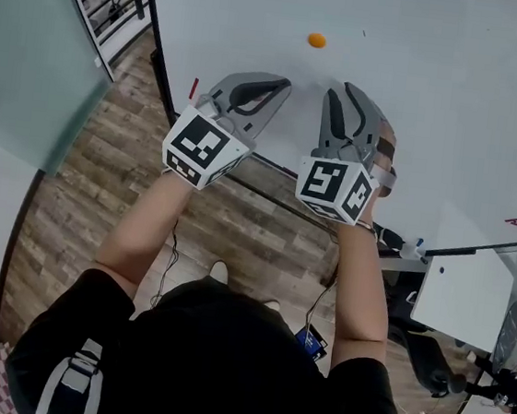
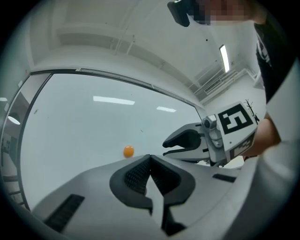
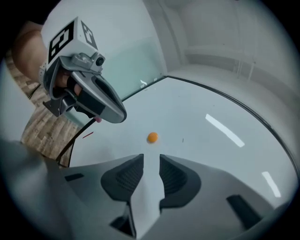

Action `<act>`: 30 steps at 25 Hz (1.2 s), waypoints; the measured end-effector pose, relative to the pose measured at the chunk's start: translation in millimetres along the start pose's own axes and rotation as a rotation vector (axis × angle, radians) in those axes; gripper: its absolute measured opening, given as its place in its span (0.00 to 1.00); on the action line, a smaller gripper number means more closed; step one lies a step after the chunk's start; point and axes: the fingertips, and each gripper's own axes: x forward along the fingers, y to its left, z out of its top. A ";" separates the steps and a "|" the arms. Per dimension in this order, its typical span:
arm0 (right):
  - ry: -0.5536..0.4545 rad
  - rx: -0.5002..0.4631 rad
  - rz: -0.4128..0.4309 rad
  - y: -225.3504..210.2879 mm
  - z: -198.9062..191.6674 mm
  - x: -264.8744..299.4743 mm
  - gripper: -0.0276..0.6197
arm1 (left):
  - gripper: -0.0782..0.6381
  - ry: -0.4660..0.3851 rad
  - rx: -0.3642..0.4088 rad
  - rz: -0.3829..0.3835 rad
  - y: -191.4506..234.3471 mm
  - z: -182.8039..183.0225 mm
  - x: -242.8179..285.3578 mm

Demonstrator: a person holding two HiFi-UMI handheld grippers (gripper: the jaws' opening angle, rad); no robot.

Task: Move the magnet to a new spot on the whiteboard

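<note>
Small round orange magnet [image 1: 316, 40] stuck flat on the whiteboard [image 1: 436, 110], ahead of both tools and well apart from them.

Left hand-held gripper [image 2: 150, 158]: jaws closed together at the tips, nothing between. Right hand-held gripper [image 3: 151, 157]: jaws a little apart, only a narrow gap, nothing inside, aimed nearly at the magnet.

Seems light, hard and stiff, so no fear of crushing. Looks smooth and slightly domed, so probably slippery under the pads. Holds to the board only by its own pull; likely easier to slide sideways than to lift straight off.

Best to take hold at the rim, on two opposite sides, close to the board surface, around the widest part. Better to avoid a grip high on the dome: risks squeezing the piece out and dropping it. May need a wider gap than the present one; hard to judge from here. Then better to tilt or slide loose than to pull hard. Impossible to tell the thickness from these views.
</note>
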 end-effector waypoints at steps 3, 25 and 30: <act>-0.021 0.114 -0.010 -12.1 -19.2 -28.6 0.15 | 0.12 -0.016 -0.001 -0.034 -25.7 5.9 10.1; -0.199 0.825 0.038 -56.3 -184.4 -236.4 0.04 | 0.12 -0.059 -0.109 -0.234 -258.0 9.7 61.8; -0.225 0.851 0.081 -43.4 -200.6 -261.3 0.04 | 0.12 -0.055 -0.125 -0.243 -290.1 1.6 63.6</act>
